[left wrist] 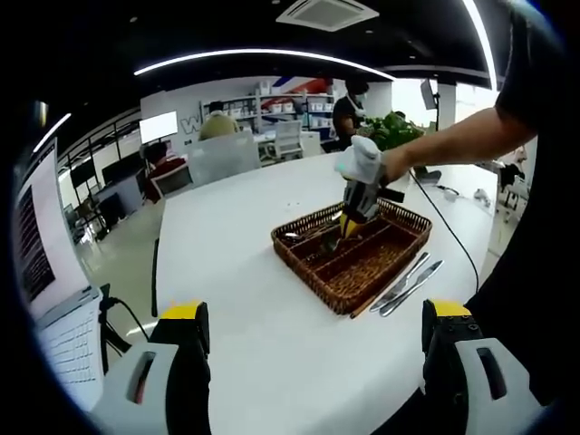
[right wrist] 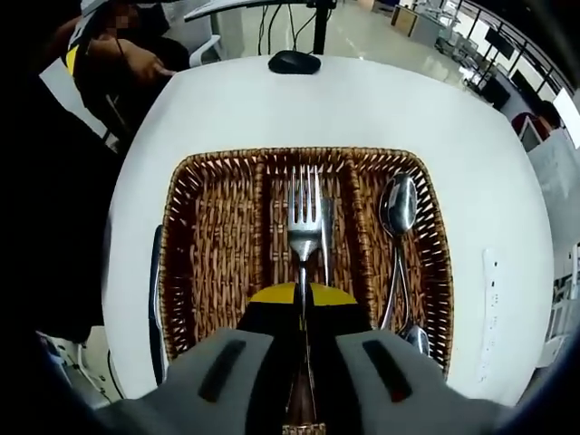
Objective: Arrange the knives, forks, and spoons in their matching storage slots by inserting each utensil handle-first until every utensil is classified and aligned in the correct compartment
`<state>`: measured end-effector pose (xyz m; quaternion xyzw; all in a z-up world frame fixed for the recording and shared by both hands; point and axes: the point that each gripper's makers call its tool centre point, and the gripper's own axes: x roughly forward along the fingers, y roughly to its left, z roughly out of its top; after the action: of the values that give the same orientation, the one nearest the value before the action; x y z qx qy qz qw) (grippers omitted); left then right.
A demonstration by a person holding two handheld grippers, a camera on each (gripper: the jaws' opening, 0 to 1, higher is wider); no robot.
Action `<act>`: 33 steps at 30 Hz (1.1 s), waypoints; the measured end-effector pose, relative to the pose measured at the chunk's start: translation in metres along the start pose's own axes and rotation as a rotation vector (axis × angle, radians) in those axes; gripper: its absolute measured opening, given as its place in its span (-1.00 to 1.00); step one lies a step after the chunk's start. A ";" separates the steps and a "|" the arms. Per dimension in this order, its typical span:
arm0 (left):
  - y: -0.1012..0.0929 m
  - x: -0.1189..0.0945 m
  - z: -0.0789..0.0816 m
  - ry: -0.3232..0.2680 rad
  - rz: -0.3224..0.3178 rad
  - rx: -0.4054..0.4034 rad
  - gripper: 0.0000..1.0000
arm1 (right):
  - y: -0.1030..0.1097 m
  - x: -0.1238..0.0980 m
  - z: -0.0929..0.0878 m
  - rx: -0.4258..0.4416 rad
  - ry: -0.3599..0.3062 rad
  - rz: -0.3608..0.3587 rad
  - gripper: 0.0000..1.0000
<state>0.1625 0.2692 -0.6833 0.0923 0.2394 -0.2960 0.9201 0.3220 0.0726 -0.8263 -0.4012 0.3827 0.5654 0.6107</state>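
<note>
Over mid slot [right wrist: 304, 227]: fork [right wrist: 304, 217] gripped.

Fork [right wrist: 304, 217] handle hidden between the right tool [right wrist: 303, 299] jaws

Left view far, level; right view close above shared basket [left wrist: 352, 258].

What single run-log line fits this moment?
right hand-held gripper: shut on fork | over basket middle slot | spoon right slot | left hand-held gripper: open
</note>
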 end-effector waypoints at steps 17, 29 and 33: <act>0.010 -0.012 0.000 -0.001 0.018 0.002 0.99 | 0.001 0.022 -0.008 0.012 0.011 0.007 -1.00; 0.015 -0.010 -0.003 0.001 0.019 -0.002 0.99 | 0.003 0.033 -0.009 0.009 0.012 0.018 -0.99; 0.016 -0.009 -0.005 0.005 0.017 -0.003 0.99 | 0.003 0.035 -0.008 0.013 0.012 0.019 -0.99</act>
<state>0.1636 0.2885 -0.6826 0.0935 0.2415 -0.2876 0.9221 0.3217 0.0785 -0.8620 -0.3971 0.3938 0.5660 0.6057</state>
